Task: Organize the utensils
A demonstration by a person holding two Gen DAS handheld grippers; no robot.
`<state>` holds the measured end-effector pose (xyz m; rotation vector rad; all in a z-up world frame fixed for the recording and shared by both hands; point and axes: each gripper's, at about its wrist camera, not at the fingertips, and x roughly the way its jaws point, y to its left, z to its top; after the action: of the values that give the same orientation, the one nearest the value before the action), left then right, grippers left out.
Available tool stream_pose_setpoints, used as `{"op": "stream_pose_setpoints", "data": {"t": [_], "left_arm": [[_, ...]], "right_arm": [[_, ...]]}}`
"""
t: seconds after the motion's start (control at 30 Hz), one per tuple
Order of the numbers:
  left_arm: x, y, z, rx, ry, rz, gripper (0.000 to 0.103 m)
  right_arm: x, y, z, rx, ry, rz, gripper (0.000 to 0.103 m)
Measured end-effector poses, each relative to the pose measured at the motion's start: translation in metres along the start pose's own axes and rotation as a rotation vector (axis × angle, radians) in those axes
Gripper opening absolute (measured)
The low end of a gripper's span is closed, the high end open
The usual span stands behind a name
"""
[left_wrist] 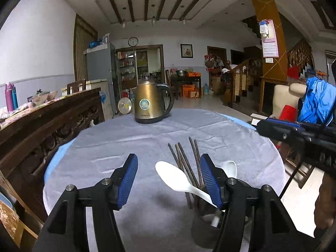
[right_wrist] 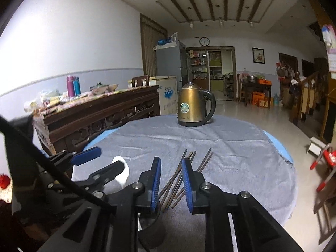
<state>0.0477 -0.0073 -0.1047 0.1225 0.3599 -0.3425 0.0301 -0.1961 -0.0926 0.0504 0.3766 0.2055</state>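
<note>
A dark round utensil holder [left_wrist: 206, 226] stands on the grey tablecloth, low in both views [right_wrist: 147, 220]. Several dark chopsticks [left_wrist: 184, 159] and a large white spoon [left_wrist: 178, 178] lean out of it, and a second white spoon [left_wrist: 230, 168] shows behind my right finger. In the right wrist view the chopsticks [right_wrist: 182, 176] fan out beyond the fingers. My left gripper [left_wrist: 169, 180] is open wide, the spoon's handle against its right pad. My right gripper [right_wrist: 171, 183] is open and empty above the holder. The left gripper [right_wrist: 90, 159] also shows in the right wrist view.
A brass electric kettle [left_wrist: 151, 103] stands at the far side of the round table [left_wrist: 126, 138]. A carved dark wooden sideboard [left_wrist: 46, 130] runs along the left. A chair with a blue jacket [left_wrist: 315, 100] is at the right. The right gripper's body [left_wrist: 294, 134] reaches in from the right.
</note>
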Motion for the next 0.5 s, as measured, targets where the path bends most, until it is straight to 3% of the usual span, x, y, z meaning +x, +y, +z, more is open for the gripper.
{"op": "stream_pose_setpoints", "data": {"t": [0.2, 0.27, 0.37, 0.5], "left_arm": [[0.001, 0.027, 0.016, -0.049, -0.025, 0.018, 0.063], [0.008, 0.032, 0.020, -0.042, 0.003, 0.021, 0.066], [0.023, 0.038, 0.018, -0.048, 0.099, -0.039, 0.070], [0.044, 0.045, 0.009, -0.166, 0.246, -0.195, 0.070]], "right_arm": [[0.001, -0.026, 0.004, 0.119, 0.019, -0.025, 0.023], [0.006, -0.039, 0.004, 0.174, 0.042, -0.028, 0.023], [0.010, -0.055, 0.003, 0.235, 0.062, -0.038, 0.023], [0.015, -0.060, 0.001, 0.241, 0.080, -0.057, 0.022]]}}
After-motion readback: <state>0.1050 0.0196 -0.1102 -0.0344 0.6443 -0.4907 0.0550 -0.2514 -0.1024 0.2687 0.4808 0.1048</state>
